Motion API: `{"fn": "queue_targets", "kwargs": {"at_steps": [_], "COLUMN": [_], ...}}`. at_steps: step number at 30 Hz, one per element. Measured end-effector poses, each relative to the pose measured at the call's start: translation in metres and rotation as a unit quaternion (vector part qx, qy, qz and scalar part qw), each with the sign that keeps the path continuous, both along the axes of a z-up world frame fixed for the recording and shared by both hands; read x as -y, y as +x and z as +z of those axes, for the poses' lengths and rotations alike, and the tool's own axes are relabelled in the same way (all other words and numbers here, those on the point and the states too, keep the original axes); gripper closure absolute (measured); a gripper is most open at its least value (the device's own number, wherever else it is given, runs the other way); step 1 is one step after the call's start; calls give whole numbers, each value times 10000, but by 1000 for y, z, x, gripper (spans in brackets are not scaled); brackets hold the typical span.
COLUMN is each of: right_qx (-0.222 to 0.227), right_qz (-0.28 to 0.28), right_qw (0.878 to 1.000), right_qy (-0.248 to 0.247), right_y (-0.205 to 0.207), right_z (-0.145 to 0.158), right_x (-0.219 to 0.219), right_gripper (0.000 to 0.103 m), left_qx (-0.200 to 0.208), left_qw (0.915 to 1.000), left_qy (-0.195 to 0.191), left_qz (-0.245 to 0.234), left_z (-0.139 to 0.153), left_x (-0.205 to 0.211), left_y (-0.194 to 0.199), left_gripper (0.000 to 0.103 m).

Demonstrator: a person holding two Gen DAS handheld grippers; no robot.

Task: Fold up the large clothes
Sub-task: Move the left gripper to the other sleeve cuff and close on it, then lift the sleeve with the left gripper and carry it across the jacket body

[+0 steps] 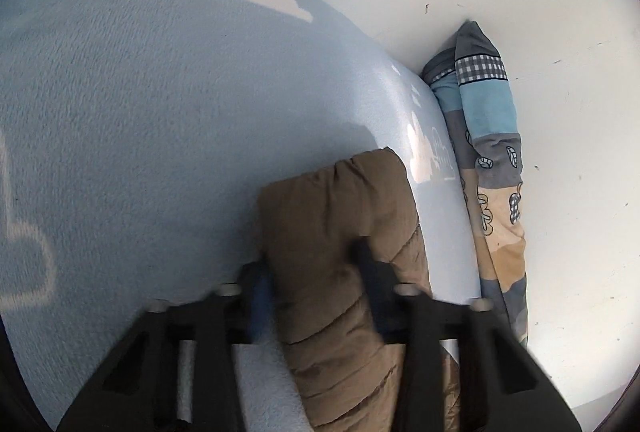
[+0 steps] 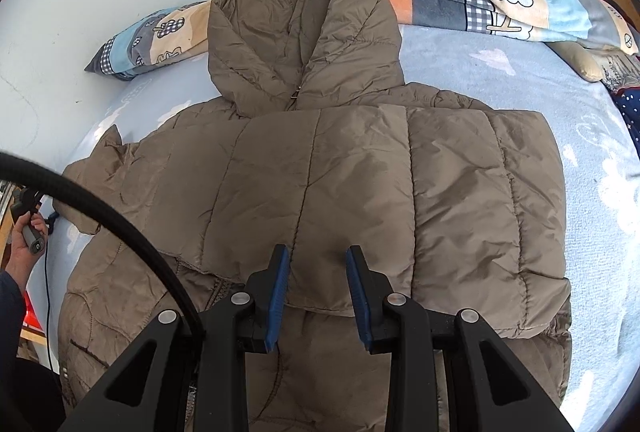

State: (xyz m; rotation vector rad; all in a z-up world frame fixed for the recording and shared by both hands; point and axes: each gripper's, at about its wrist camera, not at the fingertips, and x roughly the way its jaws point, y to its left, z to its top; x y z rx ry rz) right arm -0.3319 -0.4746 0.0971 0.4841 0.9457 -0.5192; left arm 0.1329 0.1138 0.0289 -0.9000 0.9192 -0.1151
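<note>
- Brown puffer jacket point(image 2: 320, 192) lies spread on the blue bed sheet point(image 2: 580, 192), hood toward the pillow point(image 2: 500, 0).
- One sleeve looks folded across the chest; the other sleeve point(image 1: 340, 232) remains.
- Left tongs point(image 1: 316, 272) pinch that sleeve.
- Right tongs point(image 2: 316, 296) part-open over the jacket, gripping nothing.

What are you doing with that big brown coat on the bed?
A person is folding a brown puffer coat laid on a blue blanket. The left hand-held gripper has pinched the end of a sleeve. The right hand-held gripper sits at the edge of a part already folded across the coat's body, its pads on either side of that edge. The hood lies flat near a patchwork pillow.
</note>
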Motion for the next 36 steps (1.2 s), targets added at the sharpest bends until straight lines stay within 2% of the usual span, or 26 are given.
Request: {"fn": "queue_targets", "kwargs": {"at_steps": [3,7,11,17,20,25,33,36], "right_qx": [24,89,158,131,-36,-329,250,415], "right_qz": [-48,-113,-164,-196,-162,-21,-155,-235], "right_qw": [10000,9999,9997,9997,9999,9994,9996,9988], "right_qy": [21,8,41,9,22,-38,-55,55], "right_y": [-2,-5,-7,-7,-2,4,-7,-14], "right_z": [0,3,6,3,-8,-20,9,16], "right_x": [3,5,6,9,10,9,7,11], "right_gripper": [71,71,71,71,71,68,68,68], "left_qx": [233,697,1297,1888,2161,2604,2917,2998], "left_qw": [9995,9974,9915,9793,9704,9505,9233,9095], "left_qy": [-195,-128,36,119,53,66,-208,-233], "left_qz": [127,129,-132,-716,-1080,-1694,-2488,-2871], "left_z": [10,43,89,145,169,211,255,263], "left_x": [2,10,28,63,86,124,173,196], "left_y": [-4,-14,-27,-54,-71,-103,-156,-184], "left_gripper": [84,85,85,85,86,86,85,85]}}
